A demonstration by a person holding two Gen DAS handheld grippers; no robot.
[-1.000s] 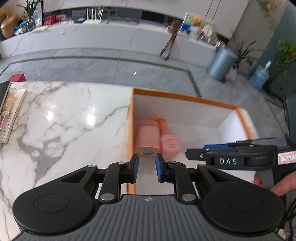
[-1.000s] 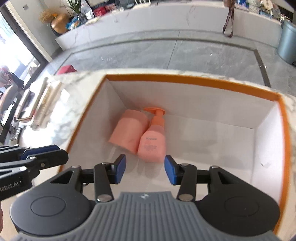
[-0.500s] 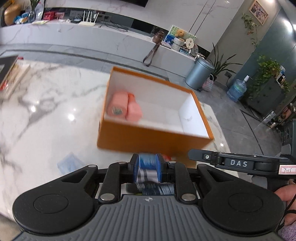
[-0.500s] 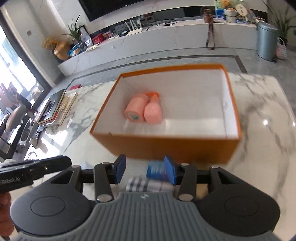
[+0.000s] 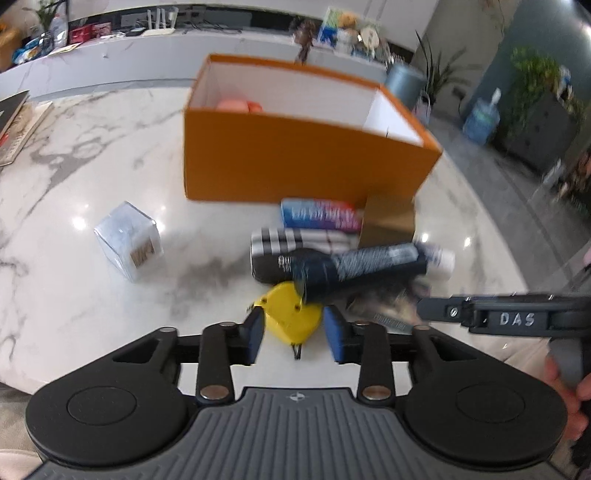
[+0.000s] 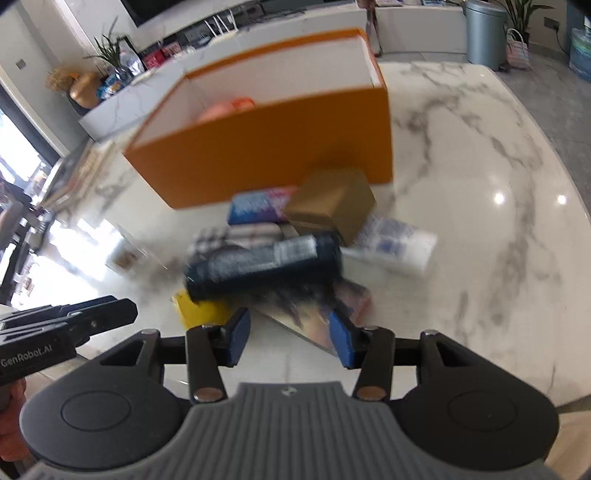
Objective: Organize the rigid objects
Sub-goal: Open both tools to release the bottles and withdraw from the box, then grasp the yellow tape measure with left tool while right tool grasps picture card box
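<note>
Looking like a home, prob. an open living rm w/ a white marble table point(image 6: 480, 192) sitting in the middle. A long low marble ledge point(image 5: 110, 62) is running along the far wall, carrying a wifi router point(image 5: 157, 24), snack boxes & a potted plant point(image 6: 107, 51). A gold vase point(image 6: 83, 90) is standing by the window, a steel pedal bin point(image 6: 484, 33) & leafy houseplants point(image 5: 535, 74) are lining the grey tiled floor point(image 6: 554, 110).

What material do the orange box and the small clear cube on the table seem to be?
The orange box looks like matte cardboard: flat folded walls, white inside, no shine. The clear cube seems to be glossy hard plastic or acrylic: see-through faces with bright edges. Blur leaves both uncertain.
</note>
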